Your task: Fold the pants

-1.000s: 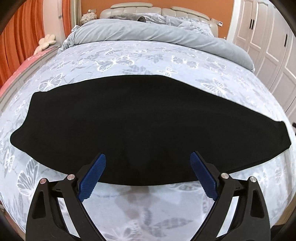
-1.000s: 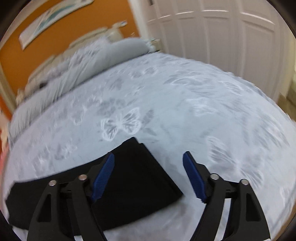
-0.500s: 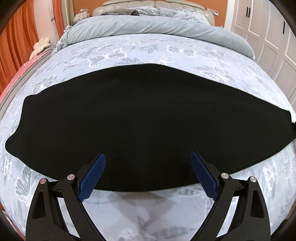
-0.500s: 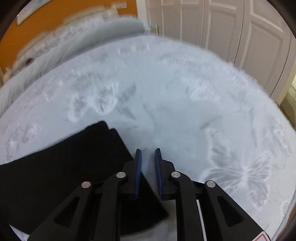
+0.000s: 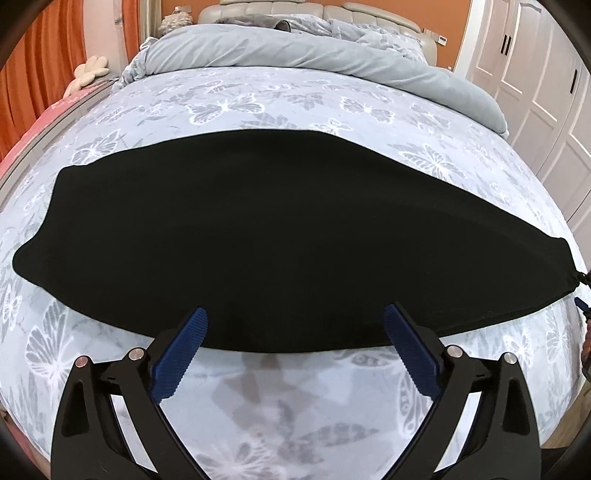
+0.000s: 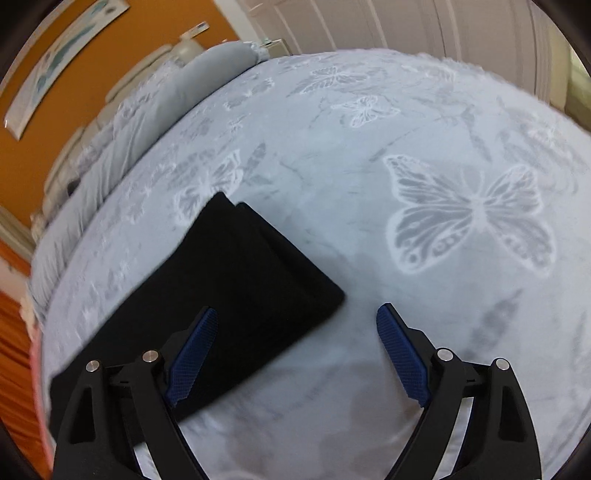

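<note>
Left wrist view: the left gripper [image 5: 295,321] hangs over the near edge of the black fabric pants [image 5: 277,236], blue-padded jaws spread wide and gripping nothing. The pants lie flat across a pale blue butterfly-print bedspread [image 5: 295,99] (a grey duvet [image 5: 314,51] is bunched at the headboard).

Right wrist view: the right gripper [image 6: 295,325], its jaws having just been opening, stands wide apart over one end of the pants [image 6: 229,280], nothing clamped between the pads.

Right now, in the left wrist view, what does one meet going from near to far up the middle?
left gripper with open jaws → black pants → butterfly bedspread → grey duvet → headboard
</note>
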The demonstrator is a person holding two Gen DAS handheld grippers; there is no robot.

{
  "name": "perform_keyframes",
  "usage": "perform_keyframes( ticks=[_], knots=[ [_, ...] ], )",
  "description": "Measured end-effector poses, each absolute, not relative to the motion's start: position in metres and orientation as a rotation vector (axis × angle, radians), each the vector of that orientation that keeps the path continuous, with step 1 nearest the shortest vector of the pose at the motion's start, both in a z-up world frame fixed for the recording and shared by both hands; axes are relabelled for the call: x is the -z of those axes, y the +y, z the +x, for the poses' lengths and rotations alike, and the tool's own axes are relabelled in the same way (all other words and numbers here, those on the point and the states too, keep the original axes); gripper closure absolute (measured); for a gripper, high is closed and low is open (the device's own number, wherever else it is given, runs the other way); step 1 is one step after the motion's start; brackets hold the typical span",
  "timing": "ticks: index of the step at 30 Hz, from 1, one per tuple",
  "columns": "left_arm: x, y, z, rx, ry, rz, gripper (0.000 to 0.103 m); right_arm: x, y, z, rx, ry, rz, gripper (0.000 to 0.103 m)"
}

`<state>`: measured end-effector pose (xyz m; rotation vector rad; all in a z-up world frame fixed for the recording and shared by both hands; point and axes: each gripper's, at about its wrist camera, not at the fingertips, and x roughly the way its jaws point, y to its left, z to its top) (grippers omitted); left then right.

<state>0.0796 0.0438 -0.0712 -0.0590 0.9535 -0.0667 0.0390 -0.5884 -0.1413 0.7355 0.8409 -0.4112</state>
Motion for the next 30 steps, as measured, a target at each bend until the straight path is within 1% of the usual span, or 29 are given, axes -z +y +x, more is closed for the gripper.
perform_keyframes(
  ticks=[1, 2, 3, 4, 5, 6, 7, 11, 14, 19, 22, 26, 29, 30],
  knots=[
    [0.069, 0.048, 0.078, 0.062, 0.948, -0.063, 0.008, 0.141, -0.587, 0.042, 0.415, 0.835, 0.741, 0.021],
    [0.067, 0.052, 0.077, 0.058, 0.943, -0.069, 0.008, 0.140, -0.584, 0.046, 0.405, 0.832, 0.735, 0.030],
    [0.065, 0.056, 0.076, 0.054, 0.939, -0.077, 0.008, 0.140, -0.583, 0.050, 0.397, 0.844, 0.723, 0.049],
    [0.064, 0.063, 0.075, 0.052, 0.937, -0.089, 0.008, 0.141, -0.579, 0.054, 0.397, 0.862, 0.714, 0.070],
    [0.062, 0.069, 0.074, 0.049, 0.934, -0.098, 0.008, 0.140, -0.575, 0.056, 0.376, 0.856, 0.730, 0.082],
    [0.061, 0.075, 0.074, 0.043, 0.932, -0.106, 0.008, 0.136, -0.571, 0.060, 0.357, 0.847, 0.747, 0.088],
    [0.060, 0.083, 0.073, 0.034, 0.930, -0.118, 0.008, 0.131, -0.568, 0.062, 0.366, 0.837, 0.738, 0.088],
    [0.055, 0.113, 0.069, 0.005, 0.927, -0.176, 0.008, 0.077, -0.523, 0.071, 0.296, 0.721, 0.634, 0.088],
    [0.051, 0.136, 0.065, -0.016, 0.918, -0.221, 0.008, 0.035, -0.463, 0.083, 0.152, 0.641, 0.579, 0.088],
    [0.042, 0.169, 0.053, -0.044, 0.877, -0.257, 0.008, 0.001, -0.353, 0.108, -0.056, 0.630, 0.416, 0.088],
    [0.037, 0.189, 0.044, -0.077, 0.849, -0.253, 0.008, -0.004, -0.283, 0.120, -0.167, 0.645, 0.323, 0.088],
    [0.036, 0.214, 0.035, -0.133, 0.830, -0.241, 0.008, 0.005, -0.210, 0.133, -0.277, 0.688, 0.238, 0.088],
    [0.039, 0.240, 0.030, -0.174, 0.835, -0.266, 0.008, 0.034, -0.155, 0.144, -0.331, 0.770, 0.165, 0.088],
    [0.040, 0.249, 0.029, -0.186, 0.835, -0.282, 0.008, 0.045, -0.140, 0.150, -0.336, 0.804, 0.139, 0.087]
  ],
)
